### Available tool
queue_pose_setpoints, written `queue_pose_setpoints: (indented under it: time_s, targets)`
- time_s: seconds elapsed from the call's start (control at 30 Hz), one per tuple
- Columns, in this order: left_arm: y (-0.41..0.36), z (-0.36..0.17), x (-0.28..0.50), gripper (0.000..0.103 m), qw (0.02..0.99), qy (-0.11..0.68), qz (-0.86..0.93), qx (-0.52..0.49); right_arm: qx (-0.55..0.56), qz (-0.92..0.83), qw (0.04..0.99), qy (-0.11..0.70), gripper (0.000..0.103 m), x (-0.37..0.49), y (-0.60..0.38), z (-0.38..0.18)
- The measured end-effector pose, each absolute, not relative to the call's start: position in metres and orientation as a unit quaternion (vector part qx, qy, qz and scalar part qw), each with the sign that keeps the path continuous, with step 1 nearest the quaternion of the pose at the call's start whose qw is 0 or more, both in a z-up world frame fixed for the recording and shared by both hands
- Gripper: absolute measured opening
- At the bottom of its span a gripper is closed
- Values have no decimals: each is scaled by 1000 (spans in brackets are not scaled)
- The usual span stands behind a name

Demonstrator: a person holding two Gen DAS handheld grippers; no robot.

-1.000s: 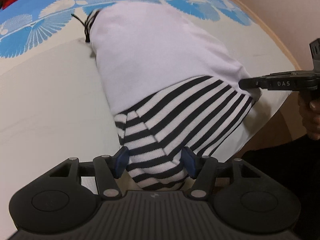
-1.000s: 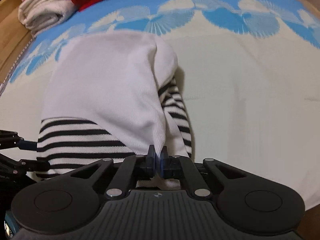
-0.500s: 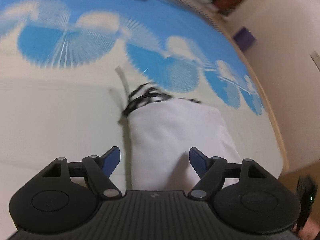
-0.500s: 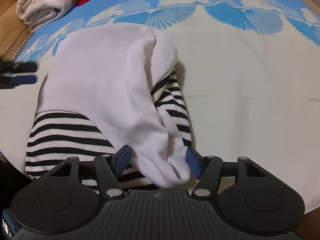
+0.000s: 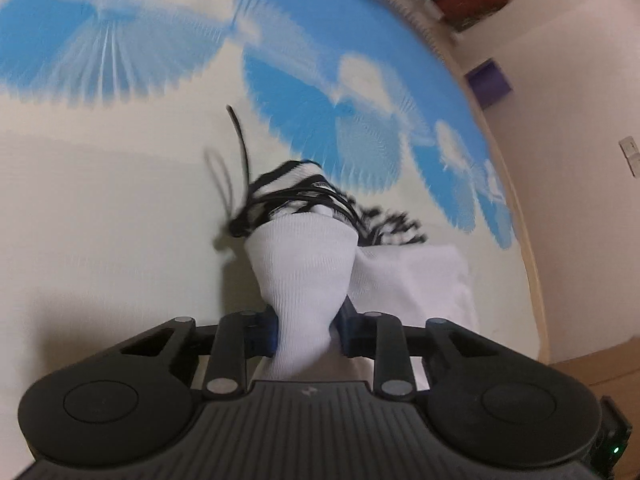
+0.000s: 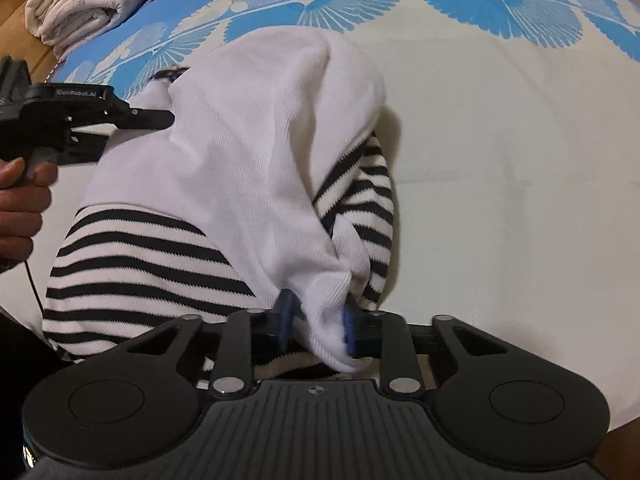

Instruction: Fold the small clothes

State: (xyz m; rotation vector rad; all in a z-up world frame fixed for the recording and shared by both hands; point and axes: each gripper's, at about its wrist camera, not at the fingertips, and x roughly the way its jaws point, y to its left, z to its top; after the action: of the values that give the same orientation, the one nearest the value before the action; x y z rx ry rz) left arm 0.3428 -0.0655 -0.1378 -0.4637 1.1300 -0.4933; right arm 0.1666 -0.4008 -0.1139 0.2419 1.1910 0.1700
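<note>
Now I have both grips set for a fold: my left gripper has just closed on the white-and-striped garment's far corner at ten o'clock, my right gripper pinching its near corner; next, lift together.

blur: bedspread pattern | cut off: folded towels | hidden: possibly garment's hem

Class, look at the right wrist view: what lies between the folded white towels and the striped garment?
Only bare bedspread, blue with white fan shapes, separates the folded white towels from the striped garment, seen in the right wrist view.
</note>
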Motion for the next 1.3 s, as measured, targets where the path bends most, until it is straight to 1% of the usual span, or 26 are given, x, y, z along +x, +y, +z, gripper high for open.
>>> queue_pose_setpoints:
  time_s: [0.1, 0.17, 0.23, 0.27, 0.33, 0.43, 0.5, 0.53, 0.63, 0.73, 0.8, 0.83, 0.87, 0.9, 0.93, 1.0, 1.07, 1.17, 1.2, 1.23, 1.3]
  targets:
    - [-37, -106, 346, 28, 832, 479, -205, -192, 140, 103, 832, 527, 13, 177, -389, -102]
    - [-12, -95, 351, 30, 849, 461, -186, -179, 163, 116, 840, 504, 10, 185, -377, -95]
    - [10, -92, 357, 39, 859, 451, -171, -171, 174, 133, 845, 489, 9, 194, -360, -89]
    - [19, -91, 358, 47, 862, 447, -162, -173, 172, 139, 845, 487, 9, 198, -351, -89]
    - [36, -89, 356, 50, 868, 443, -132, -181, 160, 144, 843, 494, 9, 205, -331, -90]
    - [53, -69, 338, 51, 893, 407, -112, -157, 136, 139, 839, 507, 9, 210, -310, -93]
    - [60, -48, 322, 61, 907, 380, -117, -142, 146, 129, 838, 509, 9, 213, -312, -93]
    - [62, -36, 312, 62, 909, 372, -124, -141, 149, 124, 837, 511, 9, 214, -312, -93]
    - [57, -18, 290, 63, 897, 397, -146, -131, 140, 113, 838, 515, 9, 213, -308, -94]
    - [29, -30, 271, 60, 879, 443, -161, -64, 143, 102, 840, 513, 9, 209, -307, -92]
    - [7, -64, 258, 46, 869, 462, -179, -6, 147, 94, 841, 512, 9, 208, -307, -92]
    - [-6, -98, 252, 46, 842, 508, -175, 52, 148, 90, 841, 512, 9, 208, -307, -92]
    - [-18, -122, 244, 48, 819, 536, -166, 121, 146, 83, 842, 513, 9, 207, -307, -92]
    - [-26, -123, 239, 48, 823, 518, -171, 157, 147, 80, 840, 517, 9, 206, -306, -93]
    - [-31, -118, 237, 47, 828, 504, -176, 169, 147, 73, 838, 521, 8, 206, -306, -94]
    - [-22, -116, 234, 47, 835, 505, -172, 136, 146, 60, 841, 518, 8, 206, -306, -92]
    - [-11, -111, 233, 50, 838, 505, -171, 114, 162, 54, 848, 502, 10, 206, -311, -86]
    - [5, -103, 234, 51, 846, 504, -159, 70, 174, 46, 880, 439, 12, 207, -319, -64]
    - [9, -102, 234, 51, 848, 504, -155, 58, 183, 45, 890, 416, 21, 210, -322, -58]
    - [12, -99, 233, 51, 850, 503, -151, 49, 192, 40, 896, 398, 34, 214, -326, -54]
    - [13, -95, 233, 51, 855, 499, -140, 39, 215, 33, 901, 374, 44, 226, -335, -52]
